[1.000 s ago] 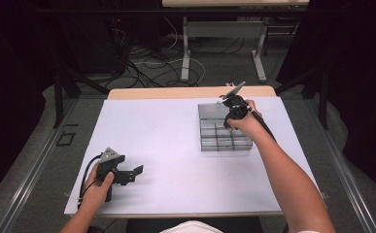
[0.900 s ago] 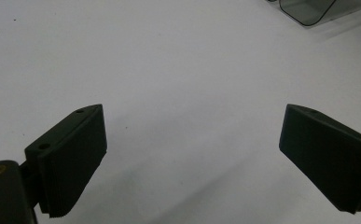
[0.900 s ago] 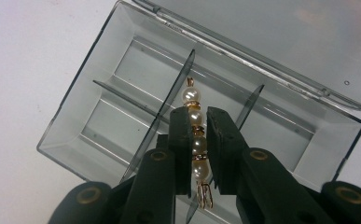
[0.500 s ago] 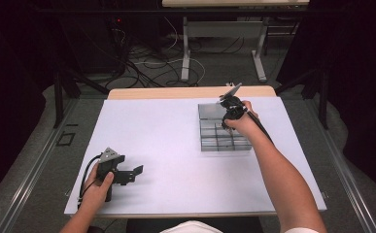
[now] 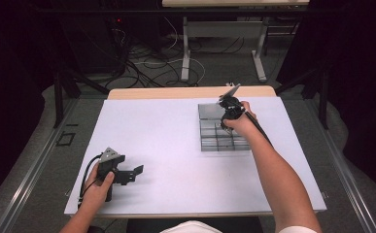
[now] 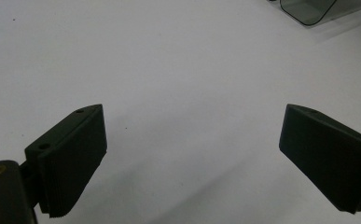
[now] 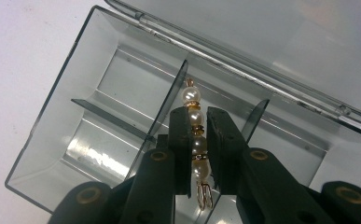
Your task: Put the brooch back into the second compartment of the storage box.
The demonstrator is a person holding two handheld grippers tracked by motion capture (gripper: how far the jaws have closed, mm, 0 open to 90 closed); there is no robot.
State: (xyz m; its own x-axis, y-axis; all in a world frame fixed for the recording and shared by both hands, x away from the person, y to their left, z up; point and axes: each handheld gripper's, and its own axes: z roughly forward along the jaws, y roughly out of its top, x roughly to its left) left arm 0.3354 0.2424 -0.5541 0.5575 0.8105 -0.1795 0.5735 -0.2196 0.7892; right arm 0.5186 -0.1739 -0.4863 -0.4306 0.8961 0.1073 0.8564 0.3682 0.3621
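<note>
Lab or test room set up for recording, not a home. White-topped table [image 5: 176, 141] stands alone on a grey floor, dark curtains or walls around it; loose black cables [image 5: 142, 68] run across the floor behind, by the metal legs of a second bench [image 5: 185, 53]. A red indicator light [image 5: 119, 21] glows on dark equipment at the back.

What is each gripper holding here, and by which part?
The right gripper is shut on a pearl bead strand, pinched along its middle above the clear compartment box. The left gripper is open, holding nothing.
</note>
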